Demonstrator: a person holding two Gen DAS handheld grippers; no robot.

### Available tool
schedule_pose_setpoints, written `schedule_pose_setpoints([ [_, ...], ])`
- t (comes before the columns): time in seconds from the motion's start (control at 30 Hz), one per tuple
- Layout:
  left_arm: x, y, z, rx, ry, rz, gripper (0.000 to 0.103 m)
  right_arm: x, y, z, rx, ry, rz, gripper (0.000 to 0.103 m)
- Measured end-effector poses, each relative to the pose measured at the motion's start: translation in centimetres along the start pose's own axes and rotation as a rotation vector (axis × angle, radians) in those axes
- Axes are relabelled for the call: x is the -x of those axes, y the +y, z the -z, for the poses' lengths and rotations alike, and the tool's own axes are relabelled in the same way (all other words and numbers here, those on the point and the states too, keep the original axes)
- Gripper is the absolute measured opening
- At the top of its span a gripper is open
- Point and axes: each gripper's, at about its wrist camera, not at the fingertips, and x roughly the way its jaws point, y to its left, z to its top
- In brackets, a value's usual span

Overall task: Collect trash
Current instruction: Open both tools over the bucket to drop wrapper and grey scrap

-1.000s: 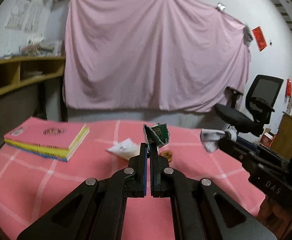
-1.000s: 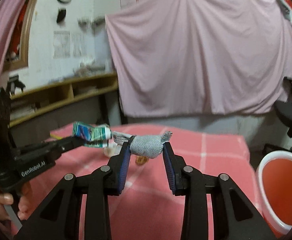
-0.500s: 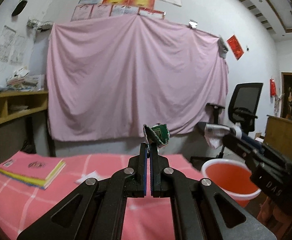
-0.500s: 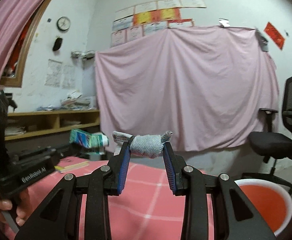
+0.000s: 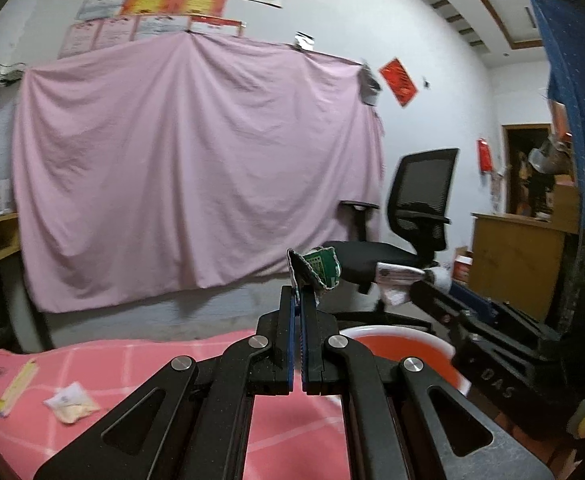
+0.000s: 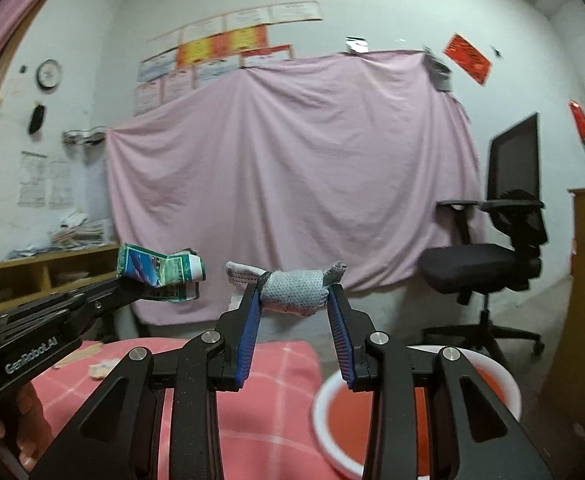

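Bucket (image 6: pixel 416 420) on the floor just right of the table (image 6: pixel 276 392), office chair (image 6: pixel 496 248) behind the bucket, hanging sheet (image 6: pixel 292 184) farther behind

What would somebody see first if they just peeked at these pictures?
Probably the big pink sheet hung across the back wall. Next, the two black grippers held up in front of it: the left gripper pinches a green crumpled wrapper, and the right gripper squeezes a grey dotted wad. Below on the right waits a red bucket with a white rim, beside the pink checked table.
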Motion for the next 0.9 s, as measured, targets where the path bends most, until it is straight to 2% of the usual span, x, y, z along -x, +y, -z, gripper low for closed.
schedule_pose_setpoints([
  [0.23,-4.2,-3.2,-0.3,0.015,0.098,0.093,0.001,-0.4,-3.5,0.5,-0.067,0.052,0.097,0.033],
  [0.47,-7.8,-4.9,-0.3,0.051,0.212,0.155,0.001,-1.4,-6.2,1.6,-0.13,0.133,0.158,0.033],
  [0.7,-10.0,-5.1,-0.1,0.08,0.292,0.185,0.001,-1.9,-7.8,2.2,-0.181,0.182,0.186,0.034],
  [0.9,-12.0,-4.2,0.1,0.164,0.377,0.213,0.001,-2.3,-8.7,2.7,-0.218,0.226,0.199,0.035],
])
